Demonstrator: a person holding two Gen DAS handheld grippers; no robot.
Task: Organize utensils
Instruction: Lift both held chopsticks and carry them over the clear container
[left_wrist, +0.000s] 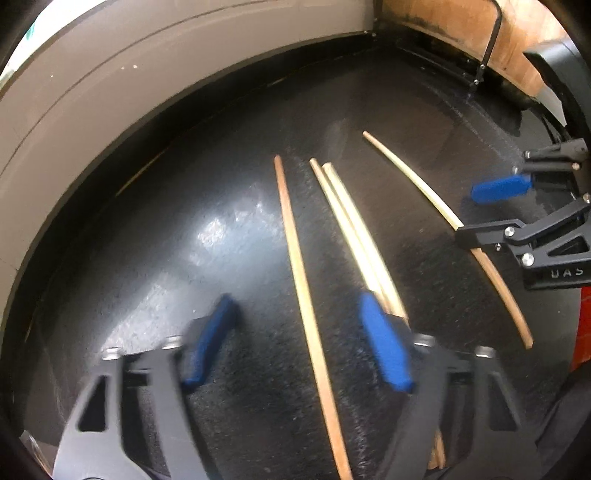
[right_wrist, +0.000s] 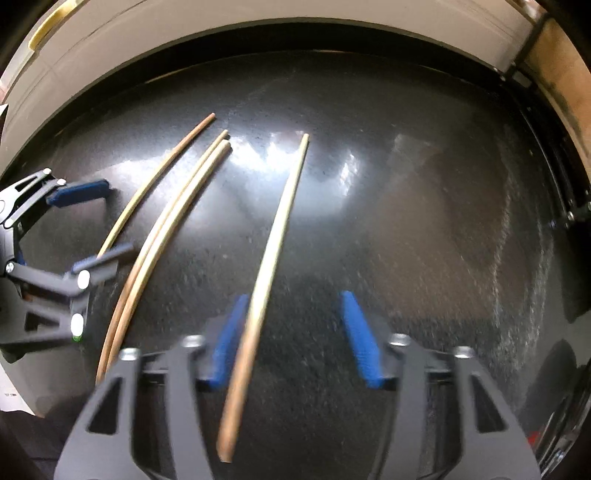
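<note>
Left wrist view: a shiny black table (left_wrist: 184, 229) fills most of the frame. Light makes a bright patch on it left of the middle. A pale grey wall (left_wrist: 92, 74) curves across the upper left. A brown cardboard box (left_wrist: 461, 33) sits in the upper right corner, with a thin black bracket (left_wrist: 487, 51) in front of it.

Four wooden chopsticks lie on the table. One single chopstick (left_wrist: 299, 273) runs down the middle of the frame, between the fingers of the left gripper (left_wrist: 295, 343). That gripper is spread wide and holds nothing. A pair of chopsticks (left_wrist: 351, 229) lies touching side by side, just right of the middle, and goes under the blue finger pad (left_wrist: 384, 350) on the right. The far chopstick (left_wrist: 417, 184) lies well apart, toward the right edge.

Right wrist view: the same black table (right_wrist: 424, 221) glows with white light near the top middle. The right gripper (right_wrist: 291, 339) is spread wide and holds nothing. The far chopstick (right_wrist: 280, 221) lies between its fingers, close to the blue pad on the left. The left gripper (right_wrist: 99, 225) shows at the left edge.
</note>
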